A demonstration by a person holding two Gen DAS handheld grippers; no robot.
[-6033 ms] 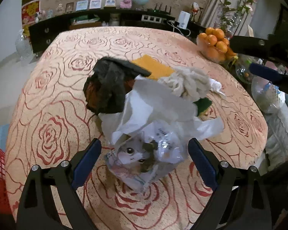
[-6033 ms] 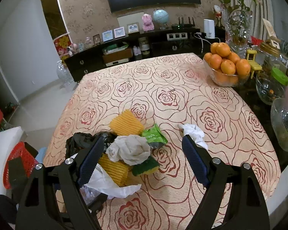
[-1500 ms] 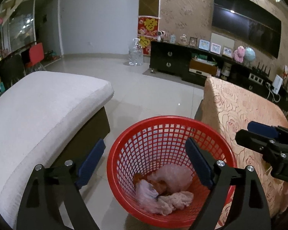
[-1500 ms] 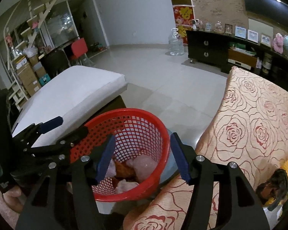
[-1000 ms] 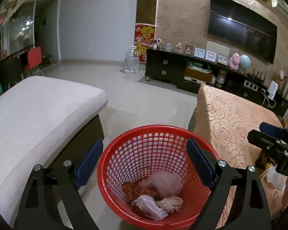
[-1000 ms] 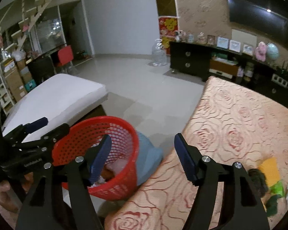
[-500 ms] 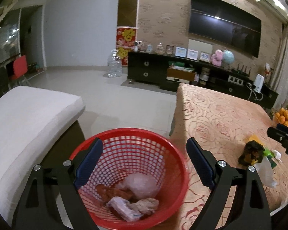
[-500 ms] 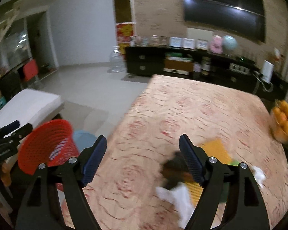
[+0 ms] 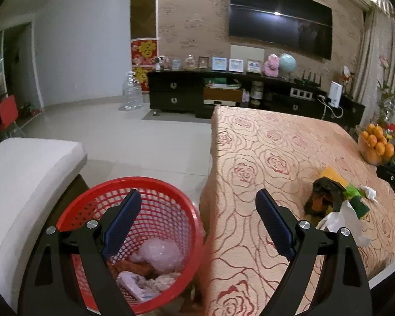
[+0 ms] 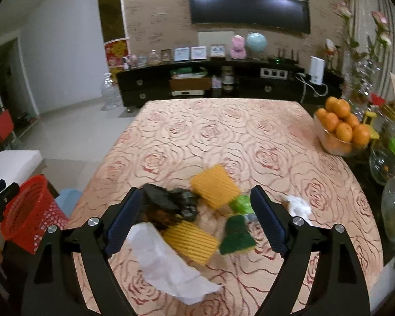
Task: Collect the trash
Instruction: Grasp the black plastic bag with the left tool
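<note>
Left gripper (image 9: 197, 222): jaws spread wide, holding nothing, above the red basket's table-side rim.
Right gripper (image 10: 194, 217): jaws wide apart and empty, over the trash pile.
Red basket (image 9: 73, 210): on the floor between the white seat (image 9: 23, 173) and the table (image 9: 263, 152); crumpled wrappers (image 9: 155, 260) lie inside.
Trash pile: black bag (image 10: 171, 201), white paper (image 10: 166, 260), two yellow sponges (image 10: 214, 185), green sponge (image 10: 237, 233), tissue (image 10: 297, 206), together near the table's front edge.
</note>
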